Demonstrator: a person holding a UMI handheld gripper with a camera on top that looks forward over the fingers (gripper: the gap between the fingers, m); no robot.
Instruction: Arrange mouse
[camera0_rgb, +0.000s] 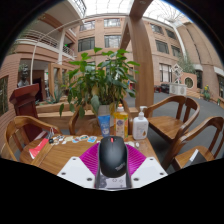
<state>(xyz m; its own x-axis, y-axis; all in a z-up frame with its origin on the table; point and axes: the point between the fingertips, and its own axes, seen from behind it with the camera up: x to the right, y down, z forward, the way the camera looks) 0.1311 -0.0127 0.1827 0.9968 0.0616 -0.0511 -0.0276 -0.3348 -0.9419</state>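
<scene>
A black computer mouse (113, 156) with a red scroll wheel sits between my two fingers, nose pointing away from me. My gripper (113, 160) has its magenta pads (92, 158) pressed against both sides of the mouse, and holds it above the wooden table (62, 157). The mouse covers the gap between the fingers.
Beyond the mouse on the table stand a white pump bottle (140, 126), an orange-capped bottle (122, 120), a blue cup (104, 124) and a potted plant (100, 80). Wooden chairs (180, 112) surround the table. A red-and-white item (40, 148) lies to the left.
</scene>
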